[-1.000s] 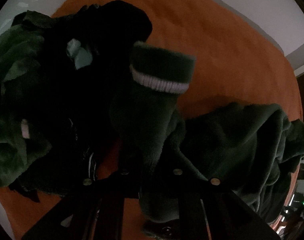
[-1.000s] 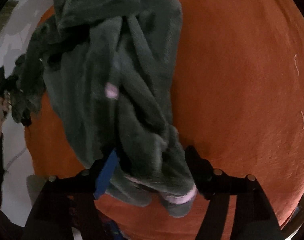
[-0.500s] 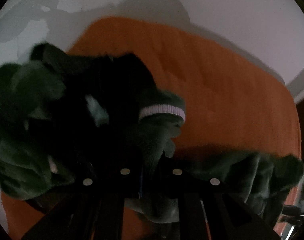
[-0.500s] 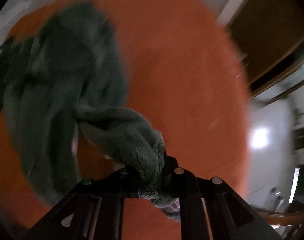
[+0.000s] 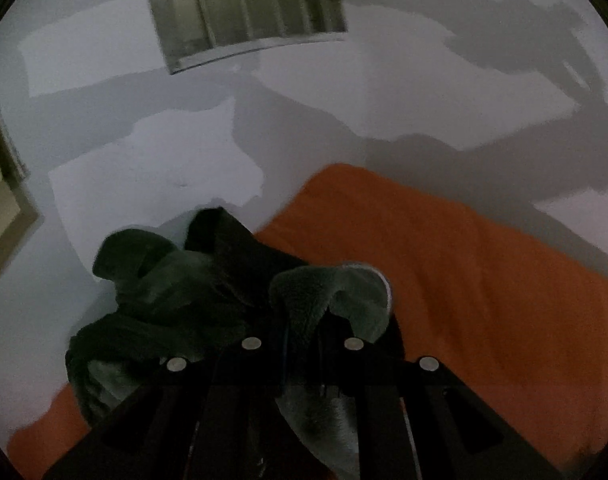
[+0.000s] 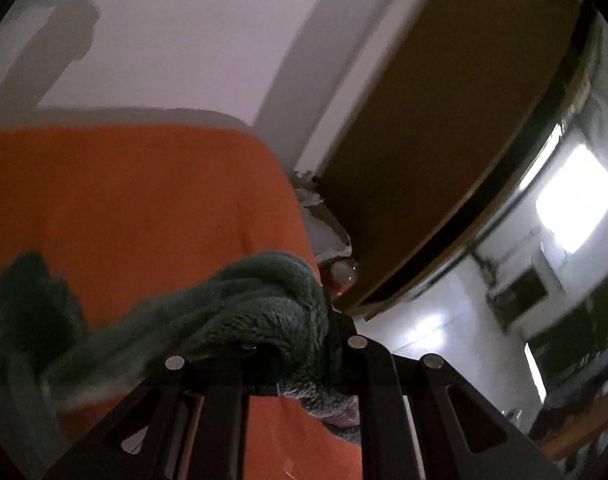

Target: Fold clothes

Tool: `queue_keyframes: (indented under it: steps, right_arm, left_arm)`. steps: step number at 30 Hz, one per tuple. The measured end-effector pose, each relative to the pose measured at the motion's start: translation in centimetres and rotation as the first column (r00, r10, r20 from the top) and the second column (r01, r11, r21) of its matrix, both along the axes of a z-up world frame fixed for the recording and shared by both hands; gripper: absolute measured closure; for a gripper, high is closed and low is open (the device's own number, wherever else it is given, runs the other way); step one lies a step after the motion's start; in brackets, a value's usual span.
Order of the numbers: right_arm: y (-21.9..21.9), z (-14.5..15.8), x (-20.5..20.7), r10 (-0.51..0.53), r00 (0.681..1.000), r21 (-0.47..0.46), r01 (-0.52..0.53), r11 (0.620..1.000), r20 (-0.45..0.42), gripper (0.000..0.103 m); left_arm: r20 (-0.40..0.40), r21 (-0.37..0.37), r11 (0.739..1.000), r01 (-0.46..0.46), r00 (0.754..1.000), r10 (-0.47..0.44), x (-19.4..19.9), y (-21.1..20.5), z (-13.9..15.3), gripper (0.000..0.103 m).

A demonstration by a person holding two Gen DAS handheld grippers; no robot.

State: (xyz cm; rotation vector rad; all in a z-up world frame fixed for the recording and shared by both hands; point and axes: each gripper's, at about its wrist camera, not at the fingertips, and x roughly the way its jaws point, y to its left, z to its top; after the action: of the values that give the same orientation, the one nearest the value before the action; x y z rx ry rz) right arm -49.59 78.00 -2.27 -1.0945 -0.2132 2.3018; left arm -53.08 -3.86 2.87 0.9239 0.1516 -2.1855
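Observation:
A dark green fleece garment (image 5: 323,296) with a pale striped cuff is lifted above the orange bed cover (image 5: 483,280). My left gripper (image 5: 302,344) is shut on one fold of it, and the fleece bunches over the jaws. In the right wrist view my right gripper (image 6: 304,356) is shut on another thick fold of the same fleece garment (image 6: 264,304), which trails off to the left over the orange cover (image 6: 124,208). A heap of dark clothes (image 5: 176,292) lies on the bed, left of the left gripper.
A white wall (image 5: 343,120) with a window (image 5: 244,8) rises behind the bed. At the bed's right end a brown wooden door or panel (image 6: 443,120) stands, with a small reddish object (image 6: 339,276) low beside it. A bright room lies beyond.
Both grippers have risen and tilted up, pulling the fleece off the bed. The right gripper, open around the fleece a second ago, has shut on it. The views now take in wall and door.

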Motion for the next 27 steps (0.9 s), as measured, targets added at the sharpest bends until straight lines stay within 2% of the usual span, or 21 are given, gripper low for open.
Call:
queue_keyframes:
  steps: [3, 5, 6, 7, 8, 9, 10, 12, 15, 17, 18, 20, 22, 26, 27]
  right_arm:
    - [2.2, -0.8, -4.1, -0.091, 0.996, -0.11, 0.091, 0.99, 0.005, 0.092]
    - [3.3, -2.3, -5.0, -0.126, 0.992, -0.275, 0.128, 0.953, 0.022, 0.088]
    - [3.9, -3.4, -5.4, -0.123, 0.991, -0.376, 0.131, 0.917, 0.046, 0.082]
    - [4.6, -4.3, -5.6, -0.113, 0.991, -0.47, 0.133, 0.873, 0.071, 0.075]
    - [4.8, -5.0, -5.5, -0.088, 0.992, -0.536, 0.126, 0.835, 0.095, 0.071]
    - [4.5, -5.8, -5.3, -0.054, 0.992, -0.567, 0.109, 0.816, 0.112, 0.069]
    - [4.1, -6.4, -5.2, -0.022, 0.992, -0.581, 0.091, 0.809, 0.125, 0.069]
    - [3.0, -7.0, -5.2, 0.033, 0.989, -0.543, 0.05, 0.838, 0.142, 0.067]
    - [1.2, -7.8, -4.1, 0.083, 0.989, -0.557, -0.002, 0.831, 0.12, 0.056]
    - [0.8, -7.8, -3.7, 0.106, 0.989, -0.567, -0.028, 0.823, 0.105, 0.054]
    - [0.1, -8.3, -3.7, 0.117, 0.988, -0.567, -0.038, 0.823, 0.104, 0.054]
    - [-1.8, -7.8, -2.1, 0.141, 0.985, -0.557, -0.061, 0.828, 0.102, 0.053]
    - [-3.9, -7.6, -0.6, 0.164, 0.981, -0.548, -0.084, 0.832, 0.1, 0.047]
    - [-7.7, -8.2, 4.2, 0.236, 0.968, -0.566, -0.147, 0.811, 0.087, 0.044]
    - [-8.8, -8.3, 5.6, 0.254, 0.964, -0.564, -0.163, 0.809, 0.085, 0.044]
  left_arm:
    - [0.01, 0.035, 0.999, -0.029, 1.0, 0.029, -1.5, -0.9, -1.4, 0.092]
    - [0.039, 0.084, 0.996, -0.008, 0.999, 0.005, -2.2, -1.4, -2.8, 0.09]
    - [0.06, 0.123, 0.992, 0.024, 0.998, -0.031, -2.3, -1.3, -4.0, 0.084]
    - [0.078, 0.161, 0.986, 0.053, 0.995, -0.066, -2.5, -1.2, -5.2, 0.074]
    - [0.091, 0.195, 0.978, 0.076, 0.991, -0.096, -2.4, -1.0, -6.4, 0.068]
    - [0.101, 0.223, 0.97, 0.097, 0.987, -0.122, -2.4, -0.8, -7.4, 0.054]
    - [0.098, 0.234, 0.966, 0.111, 0.986, -0.137, -2.3, -0.6, -7.9, 0.042]
    - [0.081, 0.257, 0.954, 0.153, 0.981, -0.179, -1.7, 0.3, -8.8, 0.032]
    - [0.096, 0.266, 0.938, 0.224, 0.962, -0.257, -1.3, 2.5, -9.9, 0.031]
    - [0.111, 0.261, 0.926, 0.274, 0.944, -0.31, -0.5, 4.0, -10.1, 0.031]
    - [0.114, 0.266, 0.912, 0.313, 0.929, -0.352, 0.1, 5.0, -10.2, 0.03]
    - [0.119, 0.292, 0.867, 0.403, 0.885, -0.451, 1.6, 6.6, -10.8, 0.026]
    - [0.135, 0.3, 0.827, 0.476, 0.837, -0.53, 3.5, 8.5, -11.4, 0.026]
    - [0.172, 0.256, 0.781, 0.569, 0.769, -0.616, 10.3, 12.3, -13.0, 0.026]
    - [0.172, 0.231, 0.78, 0.582, 0.764, -0.622, 12.7, 13.1, -13.5, 0.026]
